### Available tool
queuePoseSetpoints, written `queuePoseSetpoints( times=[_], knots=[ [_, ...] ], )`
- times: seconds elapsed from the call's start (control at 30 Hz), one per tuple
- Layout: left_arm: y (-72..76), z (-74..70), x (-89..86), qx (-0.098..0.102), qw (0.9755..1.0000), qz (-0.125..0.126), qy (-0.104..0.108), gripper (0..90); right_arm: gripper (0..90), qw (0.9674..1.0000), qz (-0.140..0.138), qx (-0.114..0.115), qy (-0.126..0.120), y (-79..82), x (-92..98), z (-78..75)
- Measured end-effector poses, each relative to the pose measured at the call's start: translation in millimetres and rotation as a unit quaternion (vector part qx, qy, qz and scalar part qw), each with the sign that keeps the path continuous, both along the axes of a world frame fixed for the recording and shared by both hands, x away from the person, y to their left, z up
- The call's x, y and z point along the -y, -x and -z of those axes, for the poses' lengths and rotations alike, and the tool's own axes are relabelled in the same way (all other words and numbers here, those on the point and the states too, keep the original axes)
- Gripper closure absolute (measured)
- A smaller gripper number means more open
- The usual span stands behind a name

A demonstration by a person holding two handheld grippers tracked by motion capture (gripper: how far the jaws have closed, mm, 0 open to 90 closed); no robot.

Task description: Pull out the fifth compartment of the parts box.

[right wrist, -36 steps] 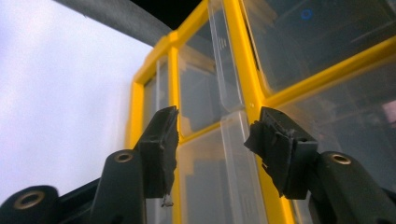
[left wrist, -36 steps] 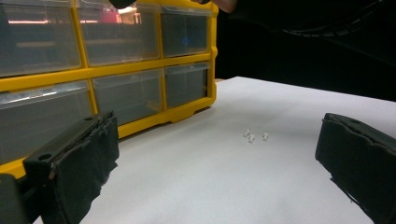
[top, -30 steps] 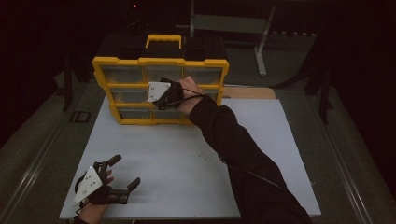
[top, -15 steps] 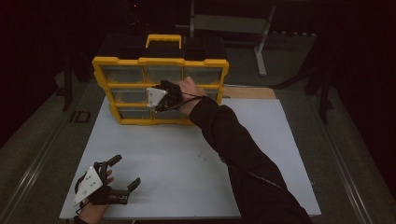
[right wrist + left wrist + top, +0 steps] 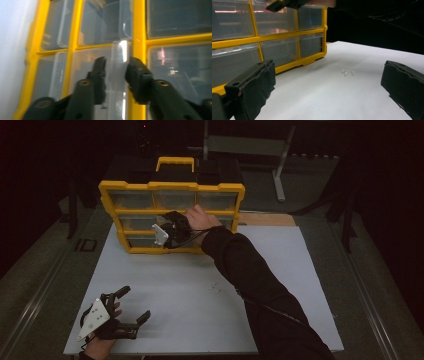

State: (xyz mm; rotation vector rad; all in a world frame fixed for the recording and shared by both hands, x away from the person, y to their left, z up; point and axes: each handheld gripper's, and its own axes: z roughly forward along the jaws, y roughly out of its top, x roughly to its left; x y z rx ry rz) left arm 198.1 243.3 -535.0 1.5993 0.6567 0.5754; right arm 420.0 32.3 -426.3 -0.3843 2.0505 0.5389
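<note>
A yellow organizer point(image 5: 170, 185) with clear plastic drawers stands upright at the back of the white board point(image 5: 280, 250). My right gripper point(image 5: 165, 226) is up against its middle row of drawers. In the right gripper view the jaws point(image 5: 116, 67) flank a clear drawer pull point(image 5: 120, 57); they have just been closing around it, and a thin gap still shows beside the left pad. My left gripper point(image 5: 135, 303) rests open near the board's front left corner, nothing between its pads point(image 5: 254, 87), facing the organizer point(image 5: 287, 37).
A few tiny white bits point(image 5: 215, 287) lie loose on the board in front of the organizer, also seen between the left jaws farther off point(image 5: 347, 72). A black box sits behind the organizer. The person's right sleeve point(image 5: 260, 290) crosses the board's middle.
The right gripper has shifted slightly left and down along the organizer's front. The left gripper has stayed where it was.
</note>
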Motion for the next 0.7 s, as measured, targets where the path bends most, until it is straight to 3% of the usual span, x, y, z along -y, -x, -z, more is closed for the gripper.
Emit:
queuePoseSetpoints(
  times=[0.07, 0.17, 0.27, 0.4, 0.43, 0.7],
  knots=[
    [0.0, 0.0, 0.0, 0.000, 1.0000, 0.000, 0.000, 0.0, 73.8, 1.0000, 0.004, 0.007, 0.002, 0.4, -1.3, -0.3],
    [-0.1, 0.1, 0.0, 0.000, 1.0000, 0.000, 0.000, 0.0, 74.6, 0.9999, 0.009, -0.009, 0.000, -1.1, -1.8, -3.4],
    [-0.1, 0.1, 0.0, 0.000, 1.0000, 0.000, 0.000, 0.0, 74.7, 0.9992, 0.014, -0.037, -0.009, -3.9, -2.0, -7.5],
    [-0.3, 0.2, -0.1, 0.000, 1.0000, 0.000, -0.001, 0.0, 75.3, 0.9983, 0.019, -0.055, -0.011, -5.6, -1.8, -10.4],
    [-0.5, 0.4, -0.2, -0.001, 1.0000, 0.000, -0.001, 0.0, 75.3, 0.9972, 0.020, -0.071, -0.015, -7.6, -0.2, -13.2],
    [-0.8, 0.6, 0.0, -0.001, 1.0000, 0.000, 0.000, 0.0, 75.4, 0.9959, 0.018, -0.087, -0.016, -5.8, 1.1, -16.4]
  ],
)
